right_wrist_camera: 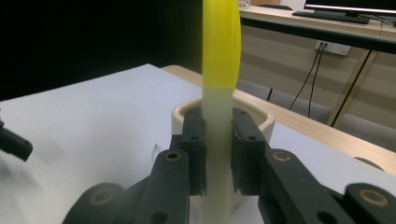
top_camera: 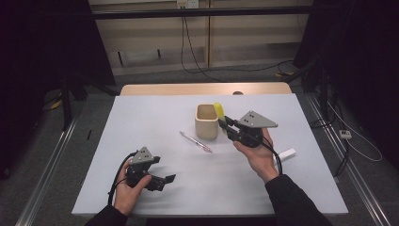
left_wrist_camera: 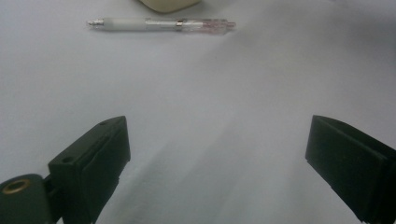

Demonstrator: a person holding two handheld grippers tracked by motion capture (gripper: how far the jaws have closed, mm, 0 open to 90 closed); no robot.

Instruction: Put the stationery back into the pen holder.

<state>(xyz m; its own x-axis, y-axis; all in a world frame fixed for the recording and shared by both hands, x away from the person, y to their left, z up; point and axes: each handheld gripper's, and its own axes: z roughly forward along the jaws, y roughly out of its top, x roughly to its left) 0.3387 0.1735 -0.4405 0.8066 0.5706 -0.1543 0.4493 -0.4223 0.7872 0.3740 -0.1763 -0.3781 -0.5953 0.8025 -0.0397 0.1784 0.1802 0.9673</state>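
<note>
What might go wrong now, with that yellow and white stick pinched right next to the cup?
The right gripper pinches the highlighter low on its white end, so its long yellow top might tip or slip. It hangs at the beige cup's rim and may knock the cup over. The left gripper, jaws open, sits near the pen and could nudge it away.

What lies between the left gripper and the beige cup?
In the high view, a pen lies on the white table between the open left gripper and the beige cup.

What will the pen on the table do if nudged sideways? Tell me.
The pen looks round and slim, lying flat on the smooth table, so it would probably roll. It seems light, and a clip, if it has one, might stop it.
</note>
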